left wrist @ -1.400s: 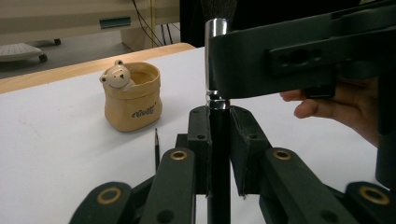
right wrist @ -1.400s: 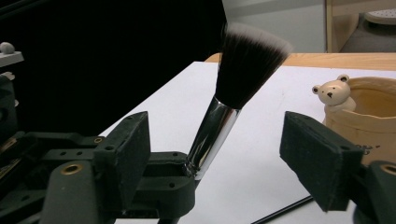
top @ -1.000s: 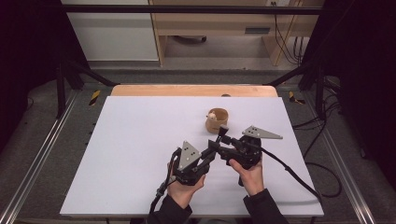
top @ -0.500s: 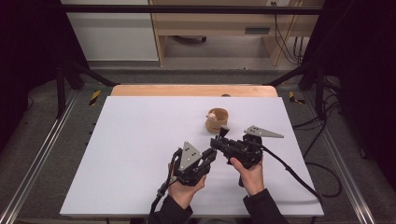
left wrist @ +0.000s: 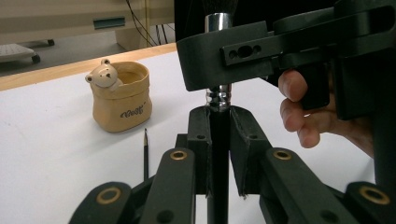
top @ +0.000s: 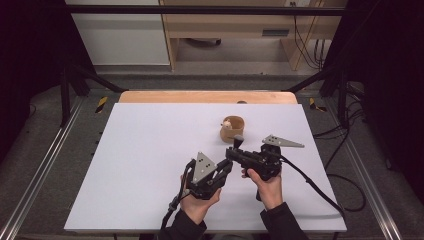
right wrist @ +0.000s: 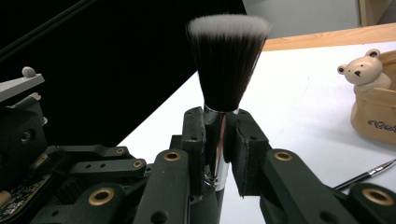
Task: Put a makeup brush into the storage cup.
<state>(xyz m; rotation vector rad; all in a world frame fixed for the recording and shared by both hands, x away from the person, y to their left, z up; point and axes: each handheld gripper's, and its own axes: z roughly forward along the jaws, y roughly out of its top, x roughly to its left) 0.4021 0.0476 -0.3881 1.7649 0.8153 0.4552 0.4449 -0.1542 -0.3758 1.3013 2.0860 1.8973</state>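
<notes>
The brush (right wrist: 227,65) has soft matt bristles and a shiny metal collar (right wrist: 215,144); the bear pot (left wrist: 120,95) looks glazed, the bench (top: 150,150) matt white.

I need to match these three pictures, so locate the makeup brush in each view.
High view: makeup brush right of centre, between the claws, near the bear pot.
Left gripper view: black handle upright at centre; bear pot at left.
Right gripper view: bristles top centre; bear pot at right edge.

Tan bear-faced pot (top: 232,129) standing on white table (top: 150,150), upright. Thin dark liner brush (left wrist: 145,154) lying flat just beside it. Wooden cabinet (top: 235,30) beyond the far edge.
</notes>
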